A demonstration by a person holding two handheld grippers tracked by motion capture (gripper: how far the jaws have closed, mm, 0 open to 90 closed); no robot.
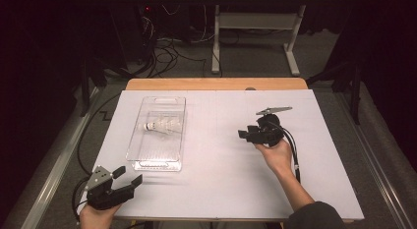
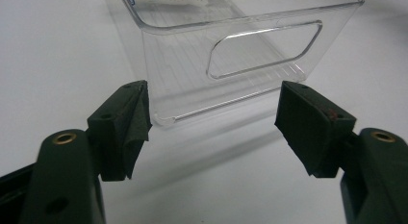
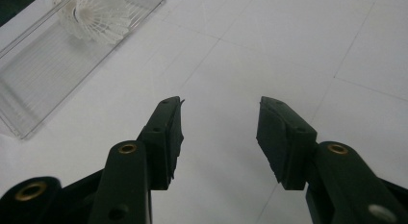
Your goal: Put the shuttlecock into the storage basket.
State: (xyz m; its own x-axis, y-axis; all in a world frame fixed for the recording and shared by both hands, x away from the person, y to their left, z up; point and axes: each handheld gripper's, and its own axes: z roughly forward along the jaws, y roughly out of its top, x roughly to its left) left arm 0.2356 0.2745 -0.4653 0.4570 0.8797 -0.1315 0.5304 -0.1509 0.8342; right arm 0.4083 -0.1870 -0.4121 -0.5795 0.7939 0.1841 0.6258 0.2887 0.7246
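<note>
A clear plastic bin (image 1: 139,145) stands left of centre on the white table, with a white shuttlecock (image 1: 161,126) lying inside it. My left gripper (image 1: 129,176) rests at the near left corner, open and empty, its jaws facing the bin's handle end (image 2: 264,48) a short way ahead. My right gripper (image 1: 242,134) is held over the table to the right of the bin, open with nothing between its jaws. In the right gripper view the bin (image 3: 33,84) and the shuttlecock (image 3: 98,17) lie off to the upper left of my right gripper (image 3: 219,137).
The white sheet (image 1: 221,189) covers most of the wooden table (image 1: 216,84). A cable (image 1: 295,150) trails from the right gripper along the forearm. Beyond the far edge stand a white table frame (image 1: 255,37) and tangled floor cables (image 1: 162,47).
</note>
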